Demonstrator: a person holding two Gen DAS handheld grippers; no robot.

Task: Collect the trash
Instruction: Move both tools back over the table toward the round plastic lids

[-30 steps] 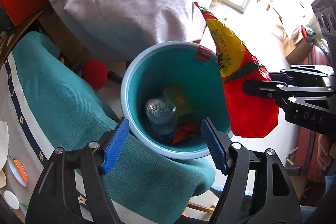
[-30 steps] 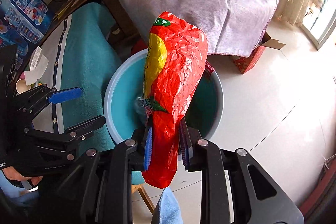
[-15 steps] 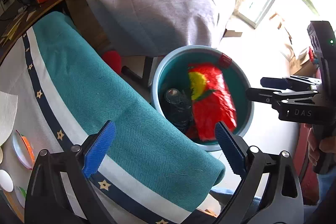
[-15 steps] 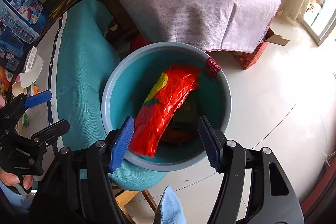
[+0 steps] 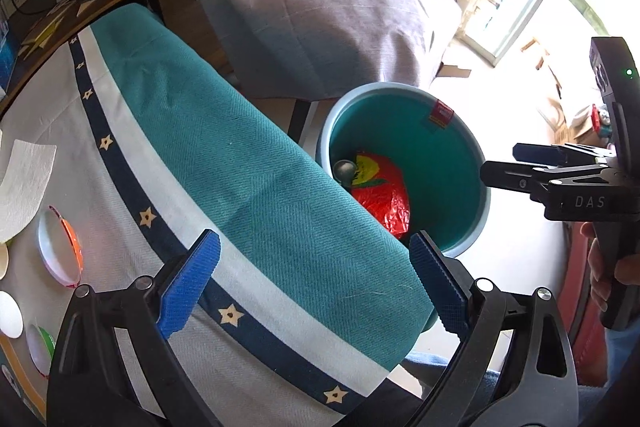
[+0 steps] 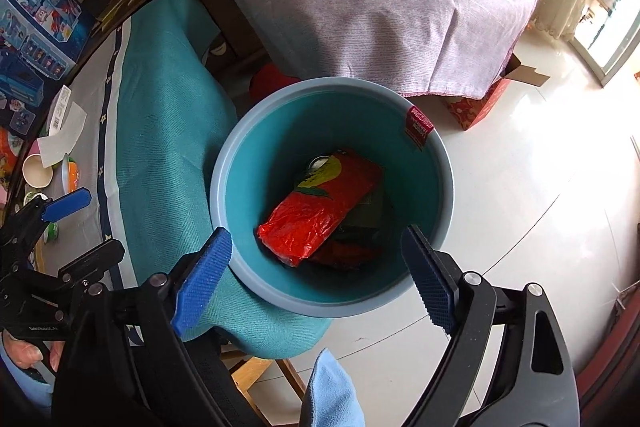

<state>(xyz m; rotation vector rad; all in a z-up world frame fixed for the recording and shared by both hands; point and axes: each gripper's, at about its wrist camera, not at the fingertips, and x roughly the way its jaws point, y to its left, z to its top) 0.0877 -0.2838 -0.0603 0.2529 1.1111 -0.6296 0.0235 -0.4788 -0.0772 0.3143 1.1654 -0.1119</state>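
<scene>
The right tongs [image 6: 316,279] have just been opening and are now standing wide and empty above the bin [image 6: 224,187]; the red bag [image 6: 320,211] they were clamping a second ago is now lying inside, on what is probably a bottle and other wrappers. The left tongs [image 5: 316,285], also spread wide and holding nothing, are hanging over the desk [image 5: 248,163] edge, where cups [image 6: 36,169] and paper [image 5: 24,187] are waiting, so more collecting is likely remaining.
</scene>
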